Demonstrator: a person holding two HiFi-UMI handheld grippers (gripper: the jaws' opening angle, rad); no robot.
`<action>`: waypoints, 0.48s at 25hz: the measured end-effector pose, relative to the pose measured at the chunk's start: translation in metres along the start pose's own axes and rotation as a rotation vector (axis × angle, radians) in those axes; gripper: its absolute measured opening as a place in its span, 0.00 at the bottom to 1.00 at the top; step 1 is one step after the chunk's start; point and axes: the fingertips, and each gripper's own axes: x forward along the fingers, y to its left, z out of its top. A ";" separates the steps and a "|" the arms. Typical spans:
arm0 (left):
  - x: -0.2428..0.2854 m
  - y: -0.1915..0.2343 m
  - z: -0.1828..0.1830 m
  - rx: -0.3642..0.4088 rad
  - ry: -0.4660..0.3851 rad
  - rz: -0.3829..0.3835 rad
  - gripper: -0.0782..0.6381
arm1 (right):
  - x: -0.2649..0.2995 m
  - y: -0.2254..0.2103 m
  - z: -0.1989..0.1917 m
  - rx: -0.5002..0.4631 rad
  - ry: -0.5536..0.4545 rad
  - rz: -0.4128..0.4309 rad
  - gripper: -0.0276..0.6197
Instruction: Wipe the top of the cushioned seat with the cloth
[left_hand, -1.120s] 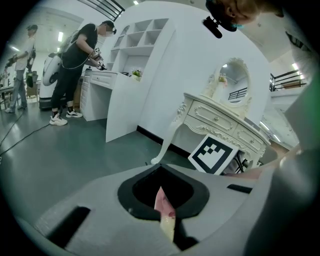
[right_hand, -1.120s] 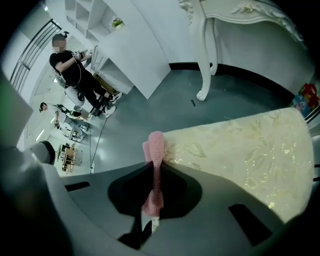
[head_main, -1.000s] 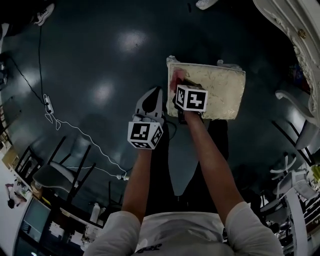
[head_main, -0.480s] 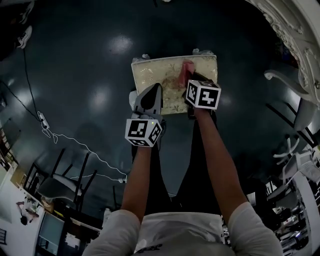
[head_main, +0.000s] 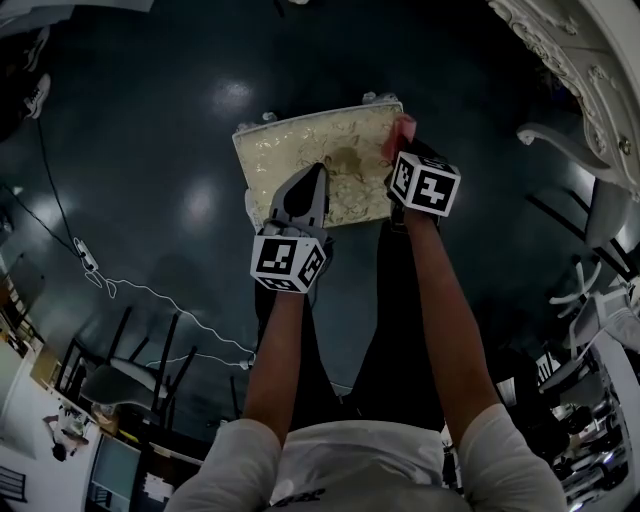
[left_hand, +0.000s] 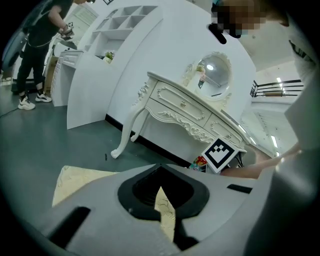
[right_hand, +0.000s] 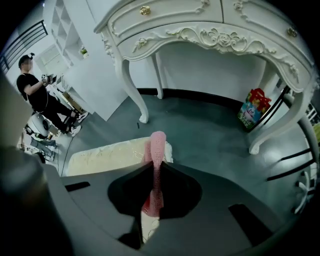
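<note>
Pinching a pink cloth (right_hand: 156, 142) in the right gripper (right_hand: 152, 172), jaws pressed together on it, one end sticking out past the tips. Reaching with that cloth to the far right corner of the seat (head_main: 300, 150), cream and patterned, low on a dark floor (head_main: 150, 120). Cloth right at the seat's edge there; no telling whether pressed down or just above. Holding the left gripper (head_main: 308, 185) over the seat's near edge, about midway along, jaws closed tip to tip on nothing, only a sliver of seat showing behind them. Facing a white carved table (right_hand: 210, 30) just beyond the seat, with a bright bag (right_hand: 251, 111) near one leg. Standing close against the seat's near side
</note>
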 end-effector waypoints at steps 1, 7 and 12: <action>-0.001 -0.001 -0.001 0.002 0.001 -0.003 0.12 | 0.001 -0.005 0.001 0.000 0.004 -0.012 0.08; -0.014 0.015 -0.003 0.002 0.001 0.010 0.12 | 0.014 -0.024 0.005 -0.005 0.039 -0.039 0.07; -0.033 0.035 0.003 -0.020 -0.020 0.041 0.12 | 0.006 -0.019 0.008 0.014 0.028 -0.049 0.08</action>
